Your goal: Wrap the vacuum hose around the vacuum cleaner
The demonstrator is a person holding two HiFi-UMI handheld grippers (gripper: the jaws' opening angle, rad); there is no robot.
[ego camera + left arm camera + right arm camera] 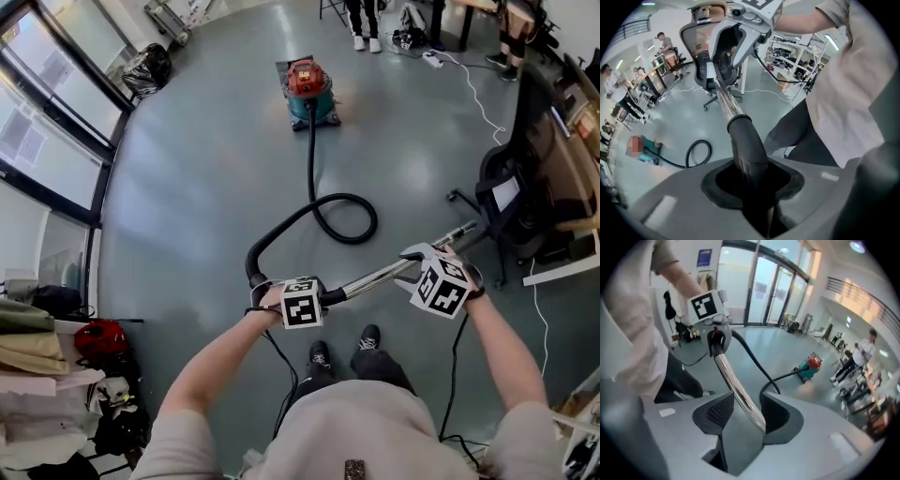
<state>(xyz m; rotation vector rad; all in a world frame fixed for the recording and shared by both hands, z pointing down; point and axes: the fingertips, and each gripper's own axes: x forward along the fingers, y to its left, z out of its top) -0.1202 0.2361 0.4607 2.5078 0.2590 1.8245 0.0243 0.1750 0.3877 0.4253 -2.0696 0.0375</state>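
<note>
Here the left gripper (753,190) is clamping the black handle (746,143) of the vacuum hose (313,178), while the right gripper (740,414) is standing partly open around the chrome wand (732,378). The hose is looping over the floor (202,173) to the vacuum cleaner (307,90), well apart from both.

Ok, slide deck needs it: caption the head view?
Left gripper clamps hose handle, right gripper straddles metal wand; hose loops to vacuum cleaner.

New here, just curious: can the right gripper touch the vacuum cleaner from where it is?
Probably not. The vacuum cleaner stands far across the floor, and the right gripper has the metal tube between its jaws.
</note>
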